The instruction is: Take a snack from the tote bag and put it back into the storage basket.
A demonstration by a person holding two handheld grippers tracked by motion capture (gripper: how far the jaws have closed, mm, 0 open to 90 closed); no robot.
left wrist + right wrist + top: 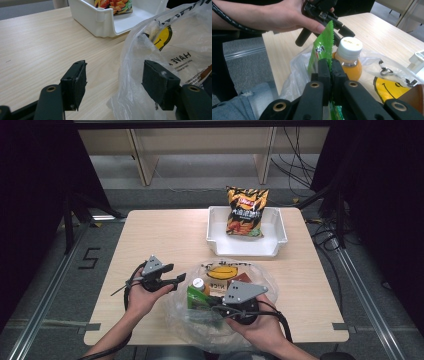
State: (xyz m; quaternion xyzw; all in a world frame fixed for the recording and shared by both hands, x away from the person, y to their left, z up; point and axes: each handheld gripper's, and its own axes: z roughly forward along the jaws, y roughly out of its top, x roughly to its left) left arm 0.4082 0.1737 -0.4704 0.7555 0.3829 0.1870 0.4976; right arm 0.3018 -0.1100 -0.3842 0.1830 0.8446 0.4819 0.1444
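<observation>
Fingers of the right gripper (329, 72) pinch the green packet (322, 50) beside the bottle (348, 56); left gripper (113, 82) gapes (bag (150, 50) unheld). Lift straight up, steadying that bag.

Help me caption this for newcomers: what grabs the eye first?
The clear plastic bag near the table's front edge, with the right tongs shut on a green packet beside an orange juice bottle. Behind it, a chip bag stands in a white tray.

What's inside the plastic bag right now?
In the plastic bag: a green packet clamped by the right tongs, an orange juice bottle, something brown. Anything beneath is hidden.
</observation>
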